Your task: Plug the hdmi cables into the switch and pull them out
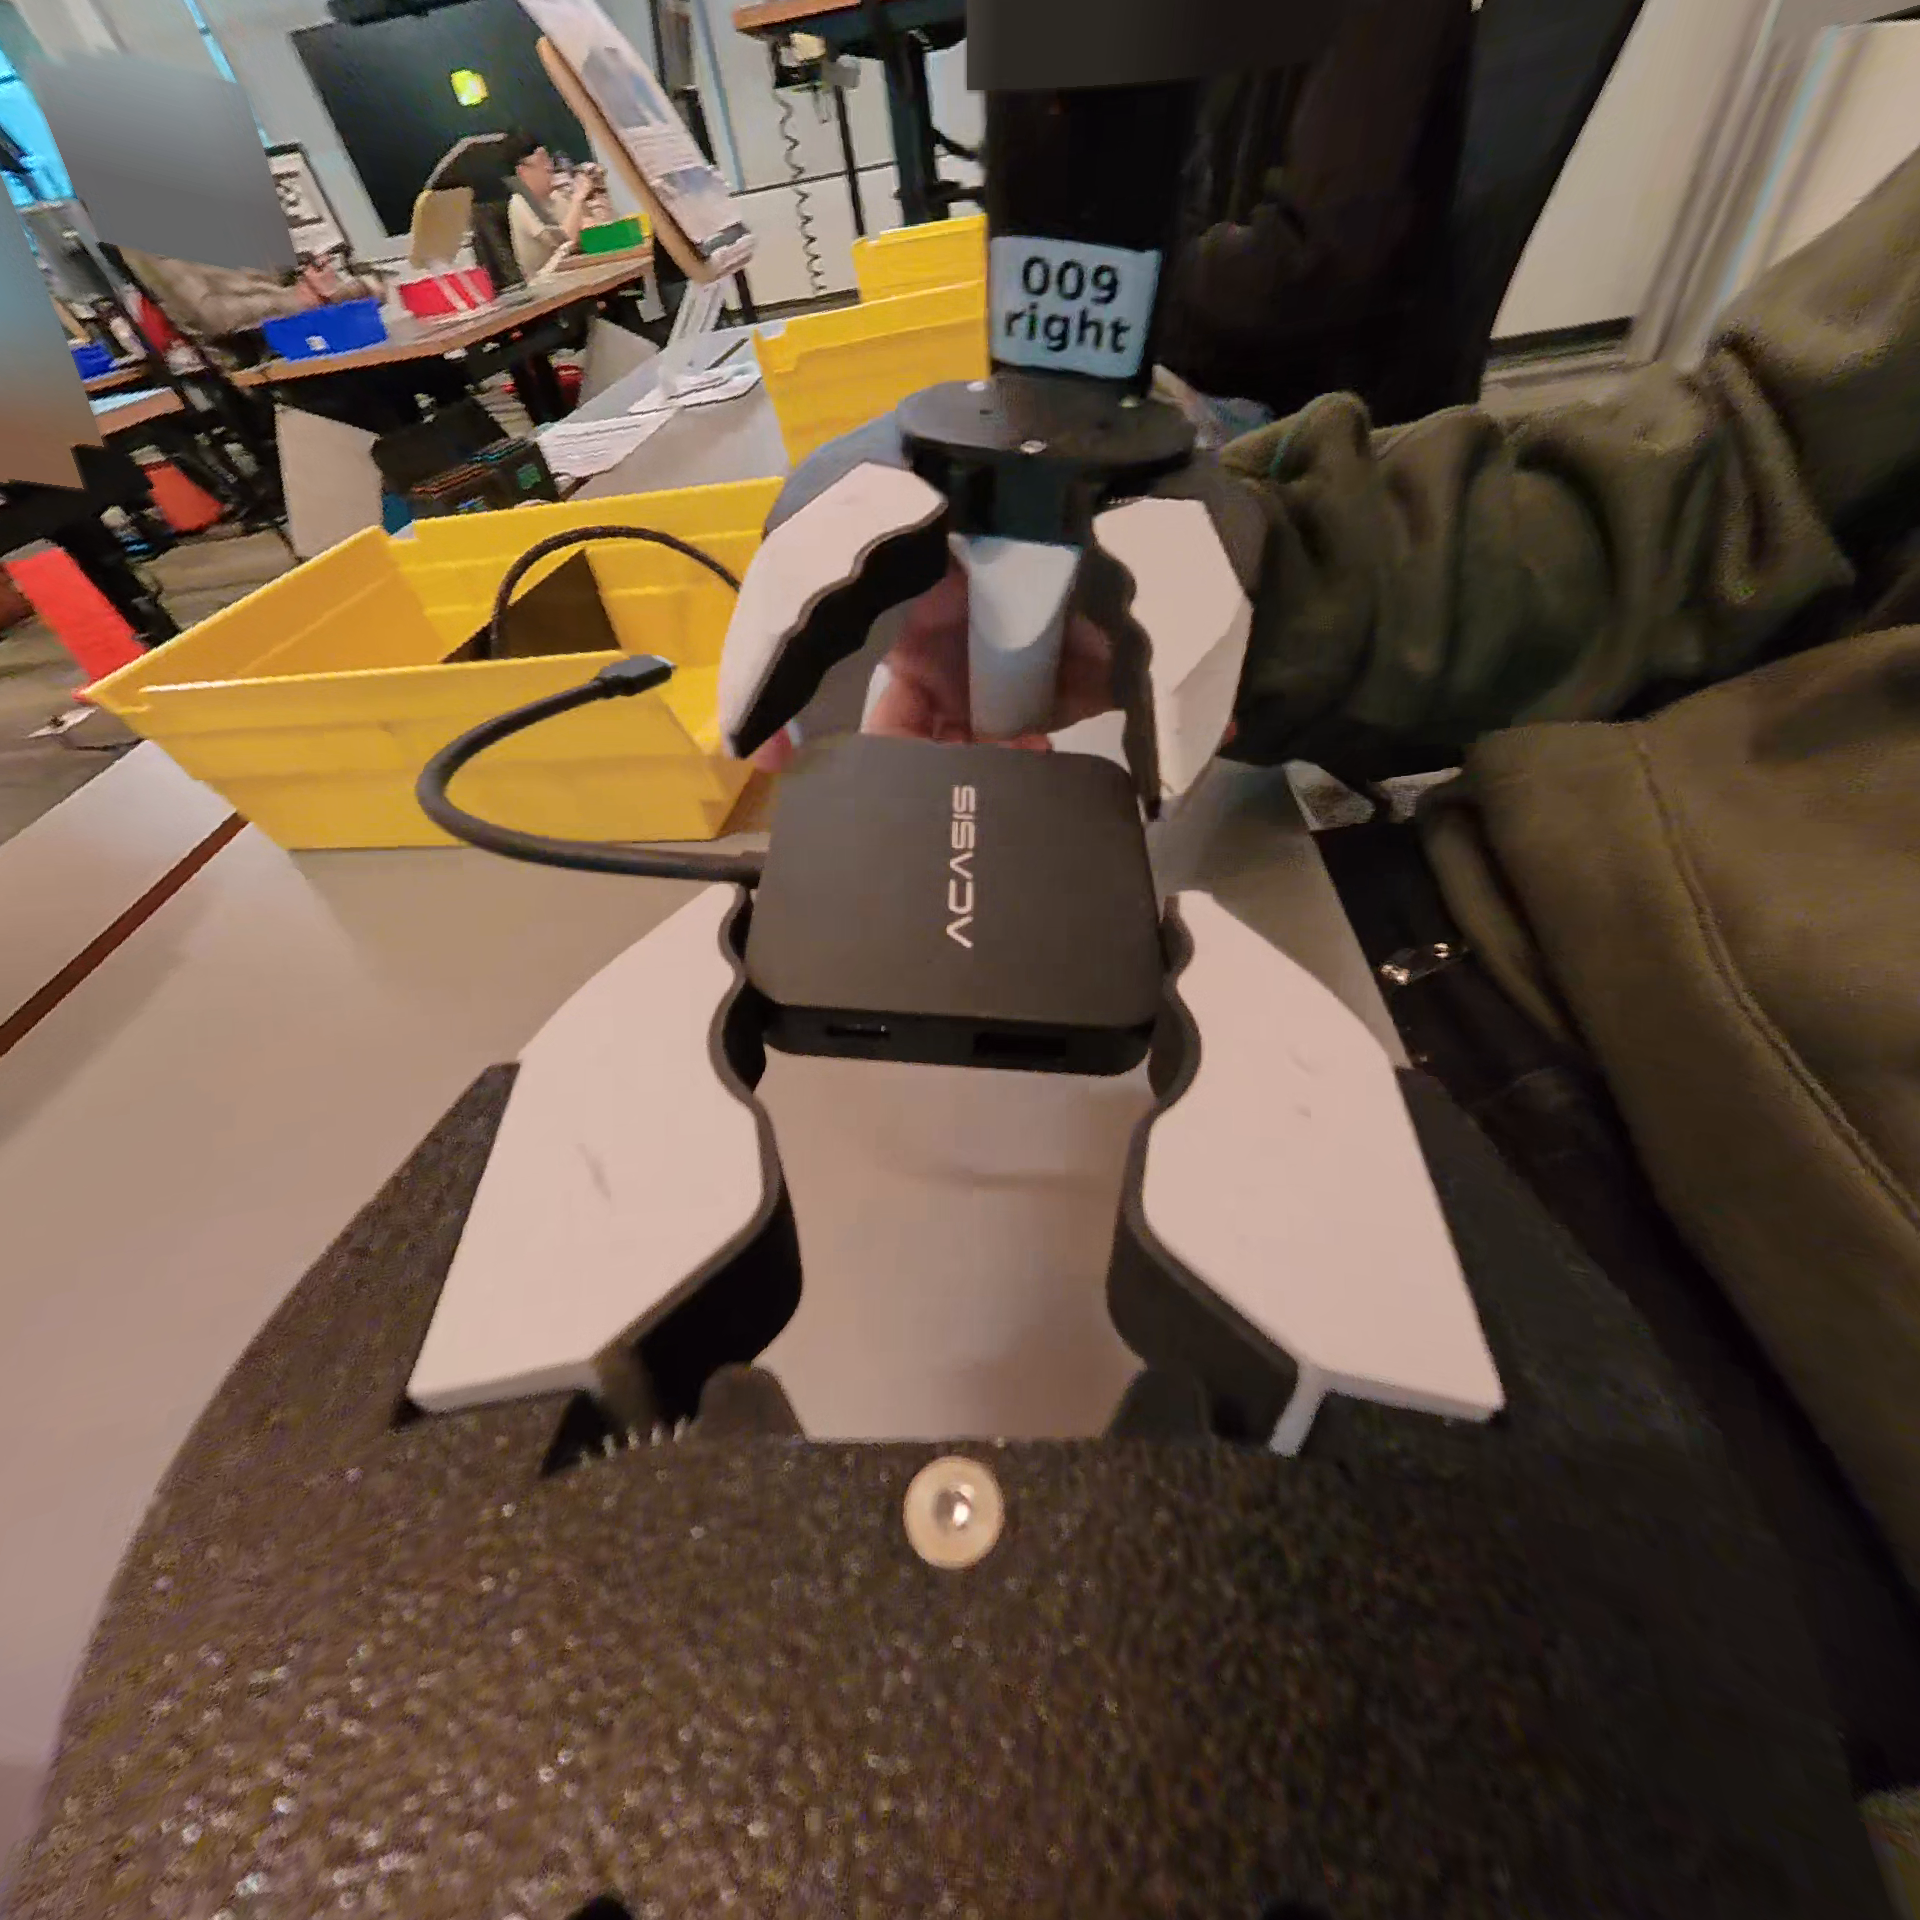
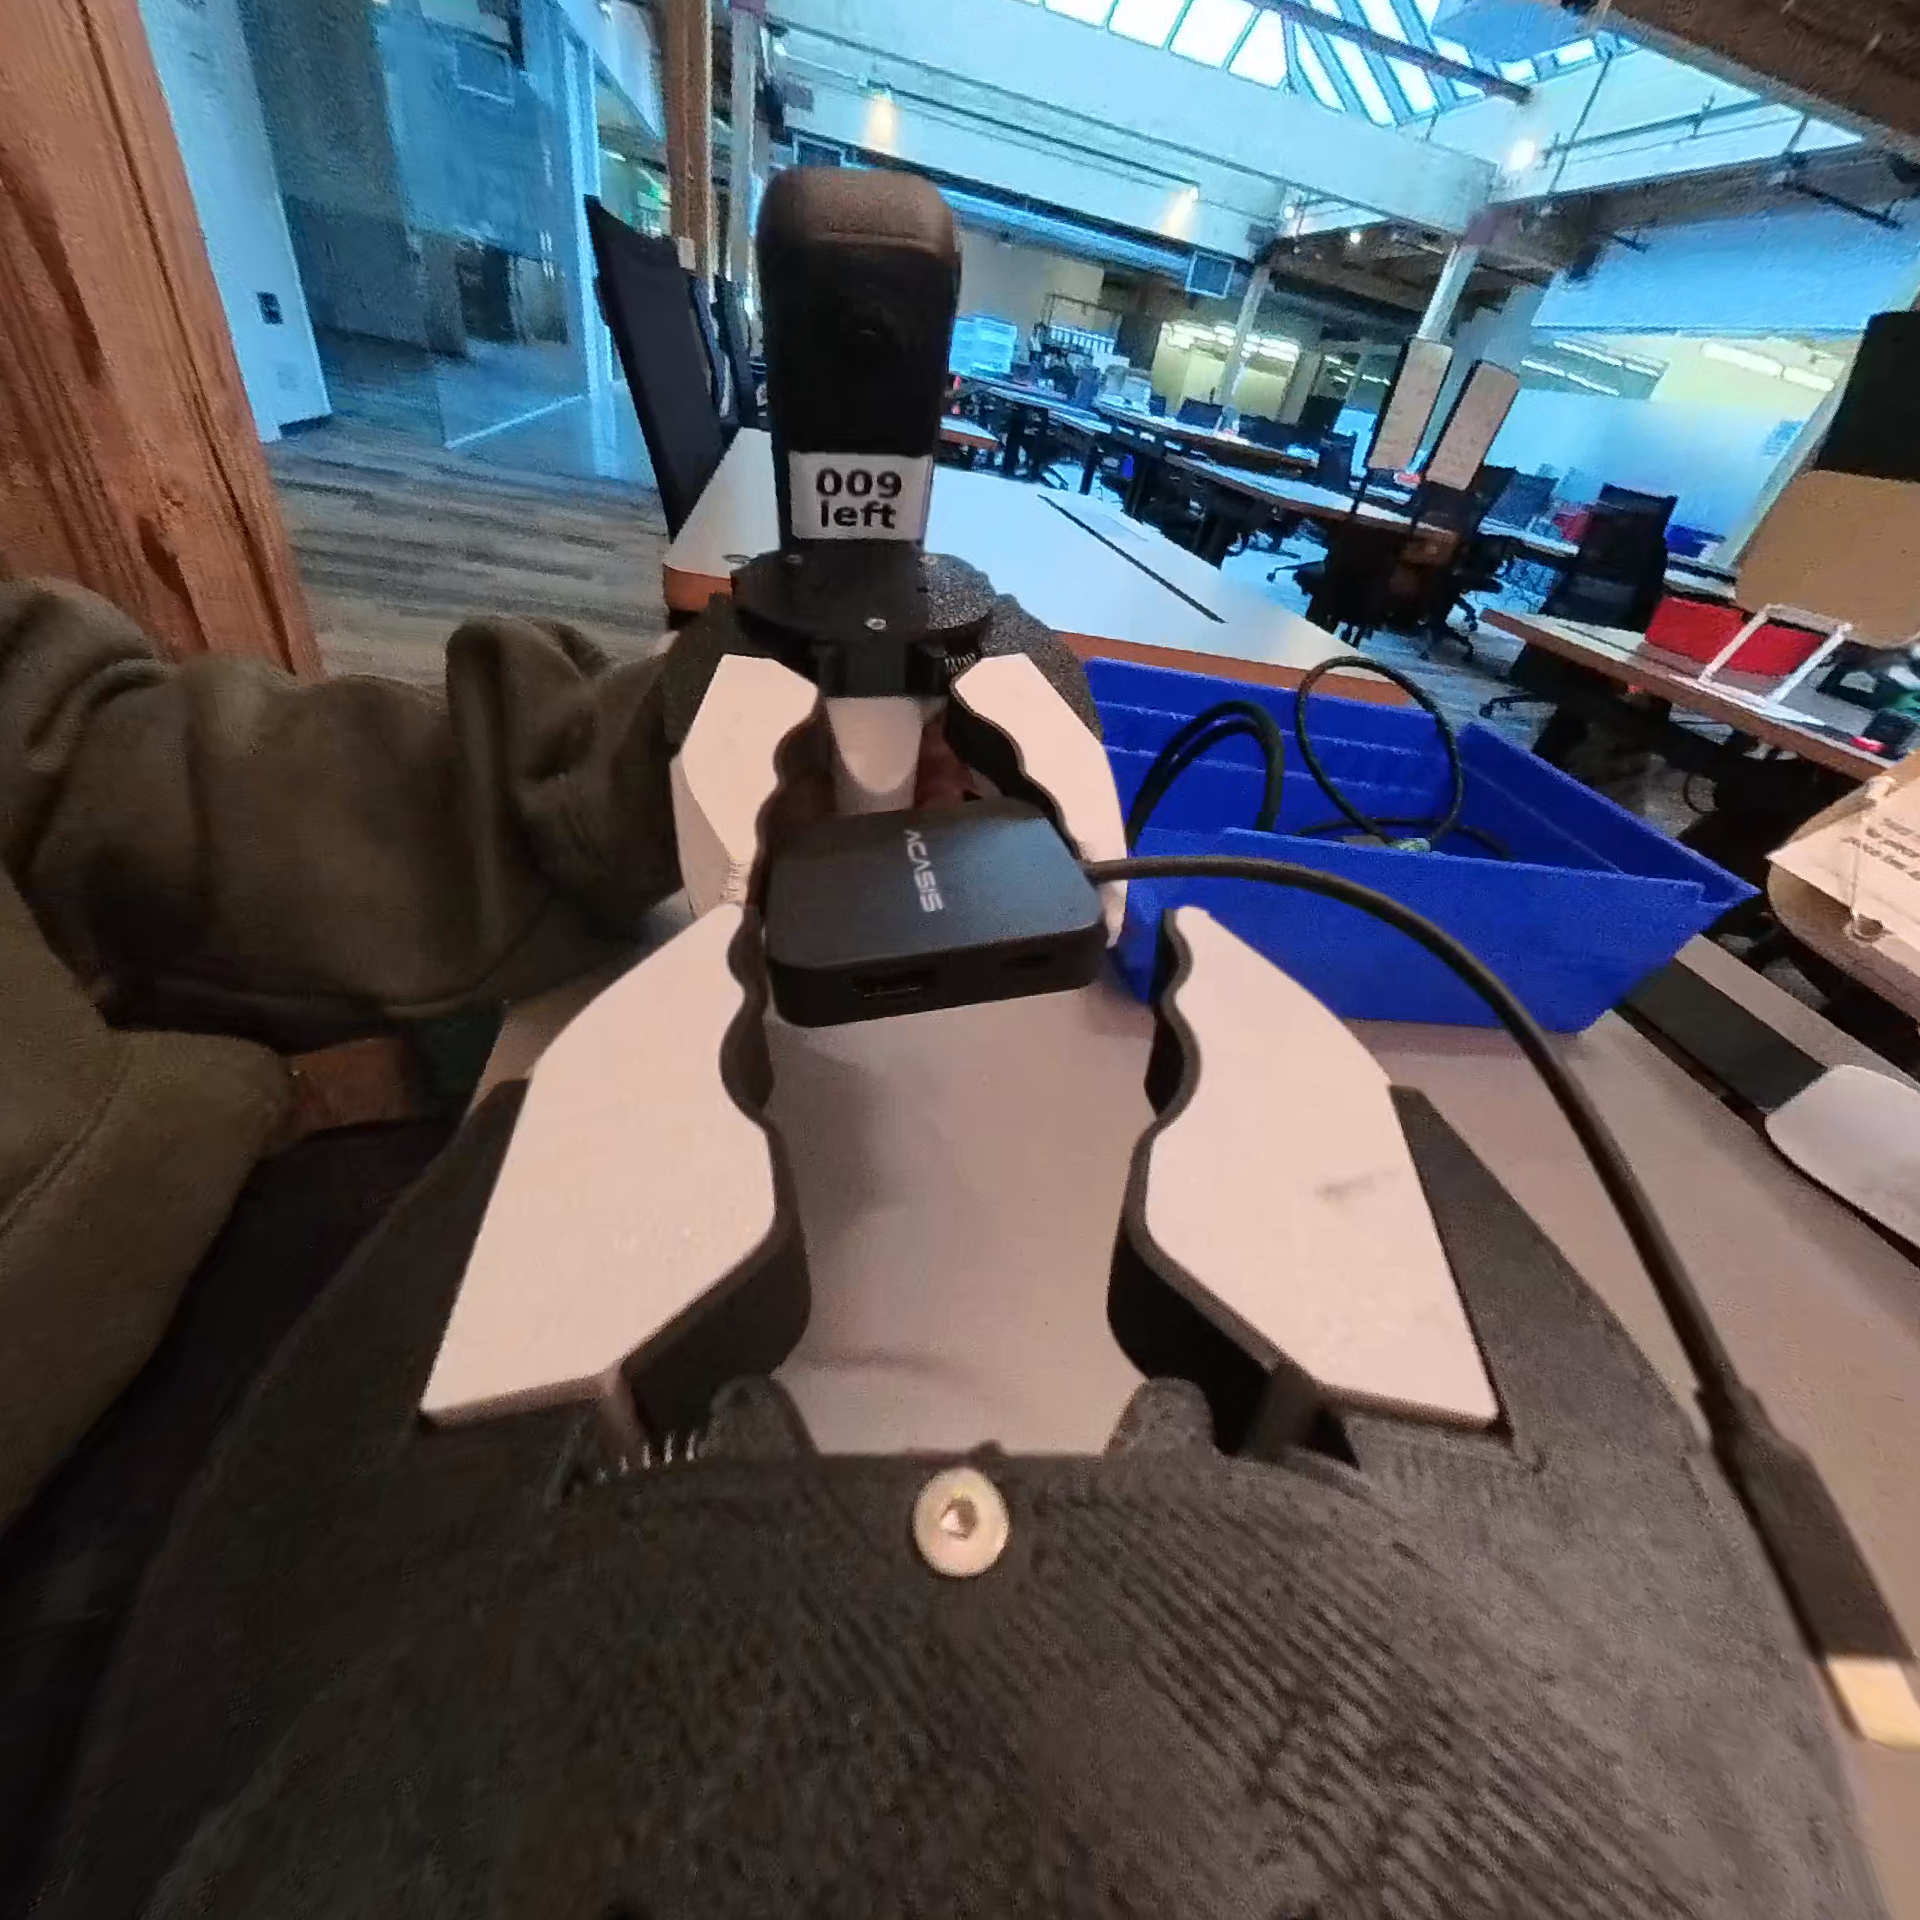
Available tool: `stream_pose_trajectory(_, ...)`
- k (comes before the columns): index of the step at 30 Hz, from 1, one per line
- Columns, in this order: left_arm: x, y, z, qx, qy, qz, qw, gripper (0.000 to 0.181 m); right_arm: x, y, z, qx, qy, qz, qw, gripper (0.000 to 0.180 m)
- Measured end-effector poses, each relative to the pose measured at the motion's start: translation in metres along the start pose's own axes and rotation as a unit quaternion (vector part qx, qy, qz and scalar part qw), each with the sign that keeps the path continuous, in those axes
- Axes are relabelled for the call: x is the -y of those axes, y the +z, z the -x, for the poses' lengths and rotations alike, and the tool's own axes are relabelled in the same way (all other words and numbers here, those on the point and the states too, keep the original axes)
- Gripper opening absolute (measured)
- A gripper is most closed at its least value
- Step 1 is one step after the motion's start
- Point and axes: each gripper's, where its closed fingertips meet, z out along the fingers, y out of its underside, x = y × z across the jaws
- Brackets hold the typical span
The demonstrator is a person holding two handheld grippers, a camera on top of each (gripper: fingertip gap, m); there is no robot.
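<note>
- So, your left gripper (image 1: 954,935) is pinching the black switch (image 1: 956,883) by its two side edges, and the box looks raised a little off the grey table (image 1: 312,987).
- Your right gripper (image 2: 956,956) is spread wide with nothing between its fingers — it faces the switch's far end from just beside it.
- Both port faces in view look bare: no plug is seated, so I judge that no insertion is done yet.
- Only the switch's own short lead (image 2: 1455,966) hangs from it, its free plug dangling loose.
- Beyond, dark cables (image 2: 1351,748) lie coiled in the blue bin (image 2: 1507,935) — whether they are the HDMI ones I cannot tell; another loops in the yellow bin (image 1: 343,717).
- Left to do: fetch a cable, plug it in, pull it out, repeat.
</note>
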Motion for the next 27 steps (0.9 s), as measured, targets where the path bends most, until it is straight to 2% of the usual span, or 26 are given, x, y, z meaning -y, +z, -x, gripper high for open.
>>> stream_pose_trajectory(4, 0.002, 0.001, -0.006, -0.022, -0.006, -0.006, 1.000, 0.073, -0.002, 0.005, 0.011, 0.020, -0.013, -0.002, 1.000, 0.067)
stream_pose_trajectory(11, -0.004, 0.001, -0.007, -0.026, -0.006, 0.007, 1.000, 0.072, -0.010, 0.008, 0.011, -0.002, -0.020, 0.013, 1.000, 0.067)
stream_pose_trajectory(15, -0.003, 0.003, 0.006, 0.018, -0.018, -0.001, 1.000, 0.073, -0.009, -0.001, 0.000, -0.031, -0.015, 0.006, 0.999, 0.067)
stream_pose_trajectory(18, -0.003, -0.003, 0.017, 0.050, -0.023, -0.008, 0.998, 0.080, -0.007, -0.020, -0.026, -0.093, -0.023, 0.014, 0.995, 0.067)
stream_pose_trajectory(21, -0.001, -0.010, 0.023, 0.065, -0.034, -0.022, 0.997, 0.078, 0.000, -0.063, -0.081, -0.215, -0.048, 0.048, 0.974, 0.067)
stream_pose_trajectory(23, -0.004, -0.013, 0.027, 0.076, -0.032, -0.018, 0.996, 0.074, 0.004, -0.106, -0.136, -0.322, -0.058, 0.086, 0.941, 0.067)
stream_pose_trajectory(27, -0.013, -0.012, 0.030, 0.082, -0.031, -0.002, 0.996, 0.068, 0.000, -0.179, -0.237, -0.446, -0.022, 0.176, 0.877, 0.067)
